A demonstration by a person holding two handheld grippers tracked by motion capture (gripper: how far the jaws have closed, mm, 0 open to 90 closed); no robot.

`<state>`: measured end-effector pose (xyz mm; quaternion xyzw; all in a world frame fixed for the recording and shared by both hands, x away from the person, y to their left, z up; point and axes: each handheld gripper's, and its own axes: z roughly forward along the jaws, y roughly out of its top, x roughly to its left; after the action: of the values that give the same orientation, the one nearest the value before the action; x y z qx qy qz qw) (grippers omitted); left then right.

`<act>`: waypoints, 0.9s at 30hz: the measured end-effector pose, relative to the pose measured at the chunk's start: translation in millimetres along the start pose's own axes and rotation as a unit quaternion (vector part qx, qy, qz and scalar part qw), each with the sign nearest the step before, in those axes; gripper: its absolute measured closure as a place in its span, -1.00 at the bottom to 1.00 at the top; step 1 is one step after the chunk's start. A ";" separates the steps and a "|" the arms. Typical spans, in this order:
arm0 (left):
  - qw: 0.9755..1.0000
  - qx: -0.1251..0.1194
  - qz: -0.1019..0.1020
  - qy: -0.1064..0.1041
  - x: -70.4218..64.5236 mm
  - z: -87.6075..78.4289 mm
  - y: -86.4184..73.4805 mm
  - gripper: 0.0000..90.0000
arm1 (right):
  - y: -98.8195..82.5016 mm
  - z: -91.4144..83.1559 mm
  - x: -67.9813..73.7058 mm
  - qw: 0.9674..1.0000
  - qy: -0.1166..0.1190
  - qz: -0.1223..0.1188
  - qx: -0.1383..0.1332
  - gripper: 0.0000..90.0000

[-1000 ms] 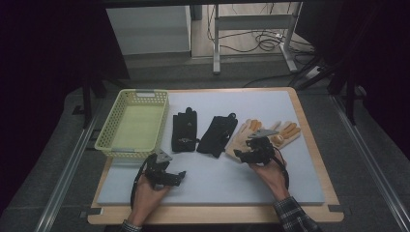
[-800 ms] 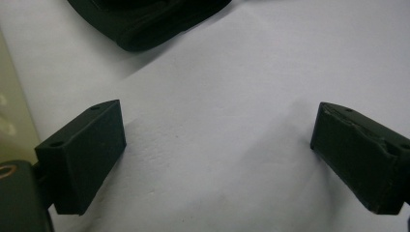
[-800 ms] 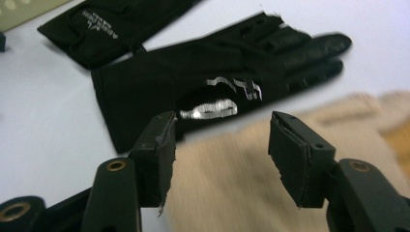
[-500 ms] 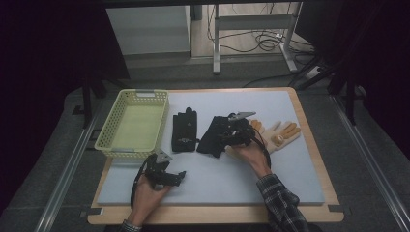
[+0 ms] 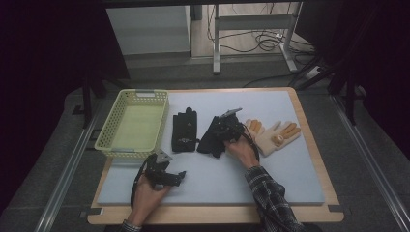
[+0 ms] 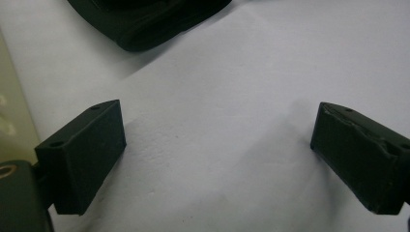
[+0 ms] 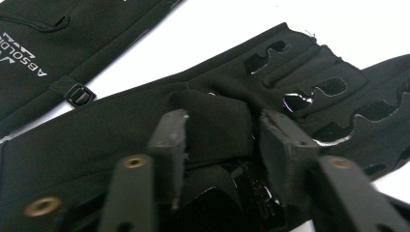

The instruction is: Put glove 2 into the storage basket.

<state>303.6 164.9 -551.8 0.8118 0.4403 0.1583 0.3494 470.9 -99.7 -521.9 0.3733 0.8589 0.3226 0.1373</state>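
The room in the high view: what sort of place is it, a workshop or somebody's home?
Probably a lab or recording workspace, not a home. A padded table sits between dark curtains, loose cables lie on the floor behind, and the person works with a handheld right gripper on a black glove.

right tongs (image 5: 227, 129) | moved from tan glove (image 5: 273, 137) onto black glove (image 5: 212, 135) | closing on fold

My left gripper (image 5: 181, 174) rests low near my body, jaws wide apart with nothing between them. My right gripper (image 5: 223, 131) reaches forward, arm stretched out (checked sleeve showing), its jaws just closing in, pinching a fold of black fabric.
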 end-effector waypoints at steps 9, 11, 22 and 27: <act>1.000 0.000 0.000 0.000 0.2 0.0 0.1 -0.87 | 0.0 -4.8 1.0 1.000 0.027 0.002 -0.002 0.83; 1.000 0.001 0.000 0.000 0.3 -0.1 0.1 -0.87 | 2.0 -15.2 5.1 1.000 0.023 -0.010 -0.008 0.83; 1.000 0.001 0.001 0.000 0.4 -0.2 0.1 -0.87 | -1.0 -85.9 37.1 0.992 0.105 -0.046 -0.050 0.83; 1.000 -0.001 0.000 0.000 0.3 0.0 0.2 -0.87 | -23.5 -103.6 60.2 0.988 0.131 -0.068 -0.048 0.82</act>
<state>304.0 165.1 -551.6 0.8114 0.4405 0.1583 0.3500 367.3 -114.6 -458.9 0.2614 0.8763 0.3997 0.0629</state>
